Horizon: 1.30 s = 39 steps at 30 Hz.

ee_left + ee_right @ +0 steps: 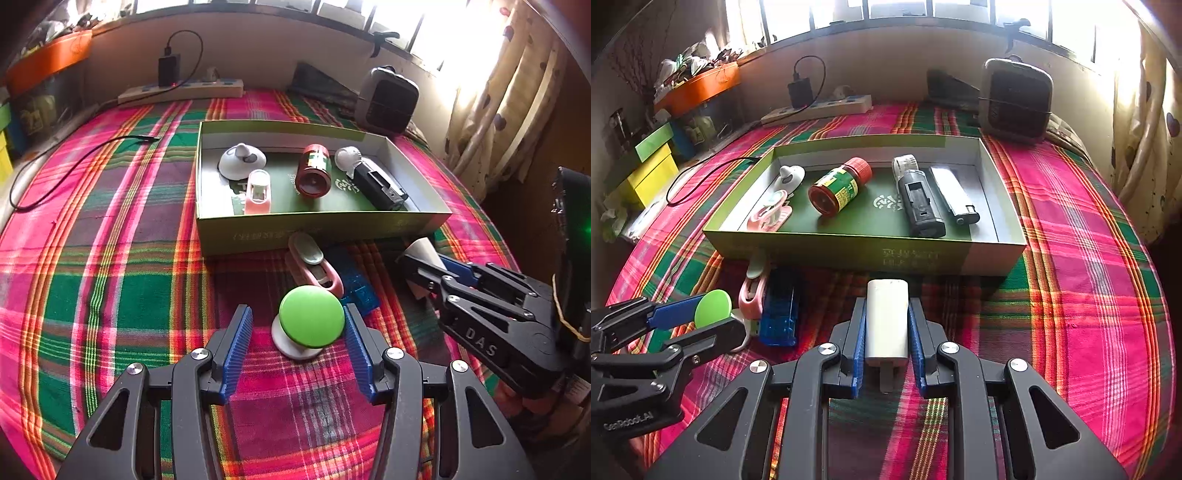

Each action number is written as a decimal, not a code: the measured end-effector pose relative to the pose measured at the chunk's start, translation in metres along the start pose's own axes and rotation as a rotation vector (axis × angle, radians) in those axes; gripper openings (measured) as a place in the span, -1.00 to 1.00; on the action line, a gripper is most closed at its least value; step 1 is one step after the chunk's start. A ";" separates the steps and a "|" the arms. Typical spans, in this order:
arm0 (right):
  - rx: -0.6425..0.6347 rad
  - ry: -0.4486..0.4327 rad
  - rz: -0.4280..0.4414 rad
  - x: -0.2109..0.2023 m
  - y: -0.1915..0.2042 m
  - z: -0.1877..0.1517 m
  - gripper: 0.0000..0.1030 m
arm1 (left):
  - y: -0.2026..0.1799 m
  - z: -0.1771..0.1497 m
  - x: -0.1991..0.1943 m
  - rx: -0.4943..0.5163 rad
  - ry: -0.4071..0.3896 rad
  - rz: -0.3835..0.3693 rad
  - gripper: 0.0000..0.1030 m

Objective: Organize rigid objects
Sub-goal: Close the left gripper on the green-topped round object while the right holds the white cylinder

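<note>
White charger (887, 320) clenched in right tool (887, 332), held before green box (864, 254), likely for placing inside. Left tool (297, 332) released around green knob (311, 316), not yet gripped.

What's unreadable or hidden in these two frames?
- Left wrist view: the white base under the green round knob is mostly covered by the knob.
- Right wrist view: the rear end of the white rectangular block is hidden between the right gripper jaws.
- Both views: print on the green cardboard box front is too blurred to read.
</note>
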State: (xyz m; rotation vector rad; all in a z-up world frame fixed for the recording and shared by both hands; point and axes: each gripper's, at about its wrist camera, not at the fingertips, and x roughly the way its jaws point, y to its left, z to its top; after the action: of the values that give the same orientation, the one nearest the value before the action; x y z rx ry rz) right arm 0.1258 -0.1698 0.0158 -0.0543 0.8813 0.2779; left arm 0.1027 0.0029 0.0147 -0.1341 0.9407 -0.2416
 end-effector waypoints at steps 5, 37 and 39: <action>0.003 -0.002 0.013 0.000 -0.001 0.000 -0.57 | 0.000 0.002 0.002 -0.009 0.000 0.013 -0.04; 0.006 -0.003 0.020 0.001 -0.001 -0.001 -0.57 | 0.003 0.002 0.000 -0.010 -0.025 0.028 -0.39; 0.007 -0.003 0.021 0.001 -0.001 -0.001 -0.57 | 0.002 0.002 0.001 -0.008 -0.024 0.030 -0.39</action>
State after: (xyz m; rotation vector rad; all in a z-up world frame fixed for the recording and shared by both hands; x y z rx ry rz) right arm 0.1260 -0.1711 0.0143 -0.0385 0.8798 0.2943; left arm 0.1053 0.0050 0.0150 -0.1304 0.9189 -0.2080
